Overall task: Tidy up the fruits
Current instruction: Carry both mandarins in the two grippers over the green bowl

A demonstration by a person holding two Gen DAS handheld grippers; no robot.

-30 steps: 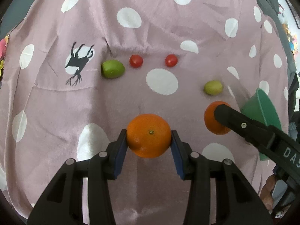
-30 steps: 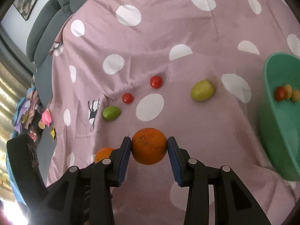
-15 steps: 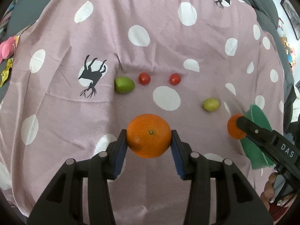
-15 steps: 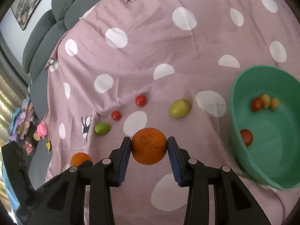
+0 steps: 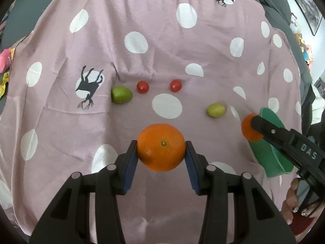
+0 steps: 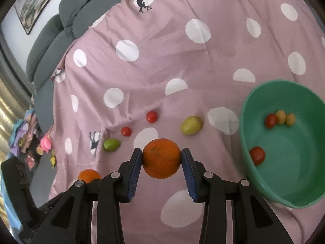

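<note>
My left gripper (image 5: 161, 152) is shut on an orange (image 5: 161, 146), held above the pink dotted cloth (image 5: 162, 50). My right gripper (image 6: 161, 161) is shut on a second orange (image 6: 161, 158), which also shows at the right edge of the left wrist view as the orange (image 5: 248, 130) beside the green bowl (image 5: 270, 158). The green bowl (image 6: 304, 193) lies to the right of the right gripper and holds several small tomatoes (image 6: 257, 155). On the cloth lie a green lime (image 5: 121, 94), two red tomatoes (image 5: 142, 86), and a yellow-green lime (image 5: 215, 110).
A grey sofa back (image 6: 50, 40) runs behind the cloth. Colourful toys (image 6: 45, 142) lie off the cloth's left edge. A person's hand (image 5: 294, 207) with painted nails holds the right gripper. A framed picture (image 6: 34, 2) hangs on the wall.
Both grippers have risen with their oranges, so the cloth and fruits look smaller. The right gripper has moved towards the green bowl, which has come fully into its view.
</note>
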